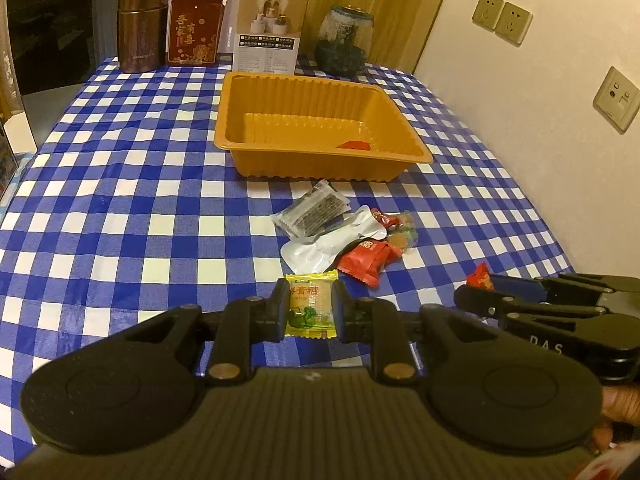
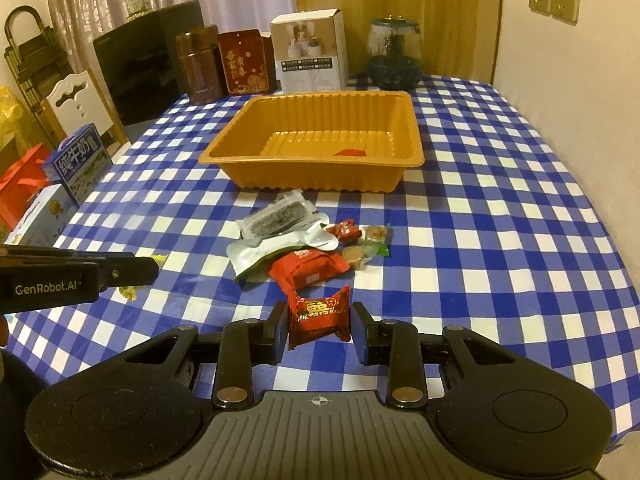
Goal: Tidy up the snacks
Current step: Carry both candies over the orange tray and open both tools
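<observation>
An orange plastic tray (image 1: pixel 320 162) (image 2: pixel 316 182) stands mid-table with one red packet (image 1: pixel 354 145) (image 2: pixel 352 152) inside. In front of it lies a pile of snacks: a dark seaweed pack (image 1: pixel 310 214) (image 2: pixel 276 220), a silver pouch (image 1: pixel 332 244) (image 2: pixel 272 250), a red pack (image 1: pixel 370 260) (image 2: pixel 308 268) and small candies (image 1: pixel 404 236) (image 2: pixel 366 246). My left gripper (image 1: pixel 311 310) is shut on a yellow candy packet (image 1: pixel 311 308). My right gripper (image 2: pixel 319 324) is shut on a red candy packet (image 2: pixel 319 316); it also shows in the left wrist view (image 1: pixel 476 284), holding that packet (image 1: pixel 480 276).
A brown tin (image 1: pixel 142 26), a red box (image 1: pixel 196 28), a white box (image 1: pixel 270 28) and a glass jar (image 1: pixel 344 40) line the table's far edge. A wall with sockets (image 1: pixel 502 16) runs on the right. Boxes (image 2: pixel 76 164) and a chair (image 2: pixel 80 100) stand left of the table.
</observation>
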